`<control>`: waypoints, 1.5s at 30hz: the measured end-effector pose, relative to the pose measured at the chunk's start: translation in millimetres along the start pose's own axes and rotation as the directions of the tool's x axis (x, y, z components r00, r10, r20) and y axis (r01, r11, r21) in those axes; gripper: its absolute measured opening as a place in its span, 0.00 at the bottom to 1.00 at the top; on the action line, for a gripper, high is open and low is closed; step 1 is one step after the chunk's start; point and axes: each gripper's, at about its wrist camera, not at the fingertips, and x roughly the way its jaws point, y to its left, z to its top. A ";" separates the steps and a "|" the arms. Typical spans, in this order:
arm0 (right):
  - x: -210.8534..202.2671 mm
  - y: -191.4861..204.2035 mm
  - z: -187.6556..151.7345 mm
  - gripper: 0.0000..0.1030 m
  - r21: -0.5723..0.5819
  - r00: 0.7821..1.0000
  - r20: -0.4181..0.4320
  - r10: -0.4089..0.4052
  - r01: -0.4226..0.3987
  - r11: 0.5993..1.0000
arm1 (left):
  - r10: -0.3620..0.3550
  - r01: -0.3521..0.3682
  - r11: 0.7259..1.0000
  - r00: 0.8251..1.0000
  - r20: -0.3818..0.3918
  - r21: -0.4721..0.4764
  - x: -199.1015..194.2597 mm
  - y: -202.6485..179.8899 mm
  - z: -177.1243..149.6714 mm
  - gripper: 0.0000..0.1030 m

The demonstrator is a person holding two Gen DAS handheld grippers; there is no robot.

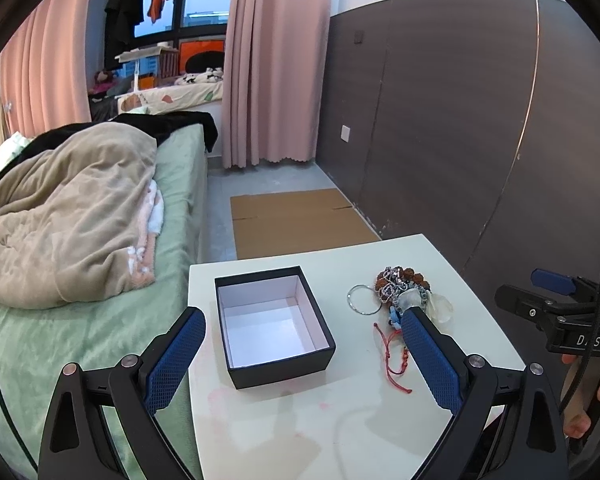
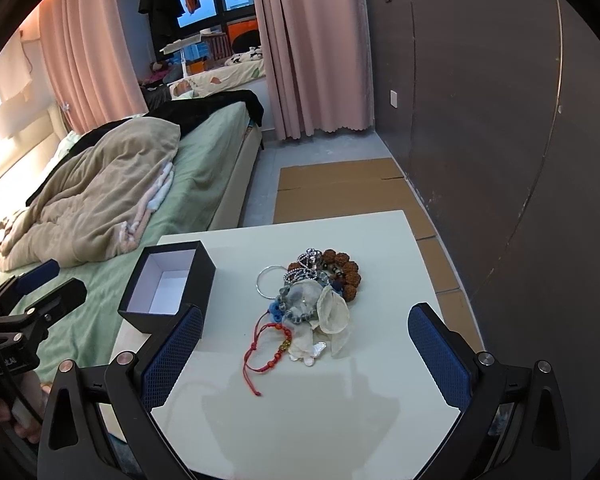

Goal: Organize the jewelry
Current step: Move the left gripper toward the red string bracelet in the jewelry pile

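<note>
Green sheet and a beige blanket [image 2: 100, 184] cover the bed [image 1: 100, 320], which fills everything from 8 to 11 o'clock in both your wrist views. Pink curtains [image 1: 268, 60] hang up at 12, and flattened cardboard [image 1: 296, 220] lies on the floor just past the far edge of the white surface [image 2: 300, 400].

On that surface you've got the black box [image 1: 274, 324] with the white lining, lid off, sitting upright. In your left view it's dead centre; in the right view it's at about 9 o'clock, near the surface's left edge.

Your left hand-held gripper [image 1: 304, 360] is spread wide, nothing between the blue pads, with the box sitting between the fingers from that camera's angle. I can't tell whether the pads touch it. Your right hand-held gripper [image 2: 306, 356] is also wide open and holding nothing, hovering near the front of the surface.

The jewelry pile [image 2: 312, 296] is right of the box, well apart from it, bang in the middle of your right view. In the heap: a brown beaded bracelet [image 2: 346, 274] at the pile's 1 o'clock, a thin silver ring [image 2: 270, 282] at its 10 o'clock, and a red cord bracelet [image 2: 268, 346] trailing out at 7 o'clock toward you. Some pale shell-like pieces [image 2: 334, 314] sit at 5 o'clock.
</note>
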 end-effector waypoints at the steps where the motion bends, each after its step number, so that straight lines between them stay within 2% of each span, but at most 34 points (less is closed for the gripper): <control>1: 0.0 -1.0 0.0 1.00 0.002 1.000 0.001 0.001 -0.001 1.000 | 0.002 -0.002 1.000 1.000 -0.001 0.001 0.3 -0.6 0.2 0.96; 30: -3.8 -4.2 2.0 1.00 0.014 1.000 0.016 0.008 -0.008 1.000 | -0.011 0.011 1.000 1.000 0.001 0.009 -0.6 -7.6 1.4 0.96; 45: -2.3 -27.8 5.9 1.00 0.110 1.000 0.011 0.000 -0.001 0.994 | -0.025 0.026 0.999 1.000 -0.018 0.022 13.7 -20.6 4.0 0.96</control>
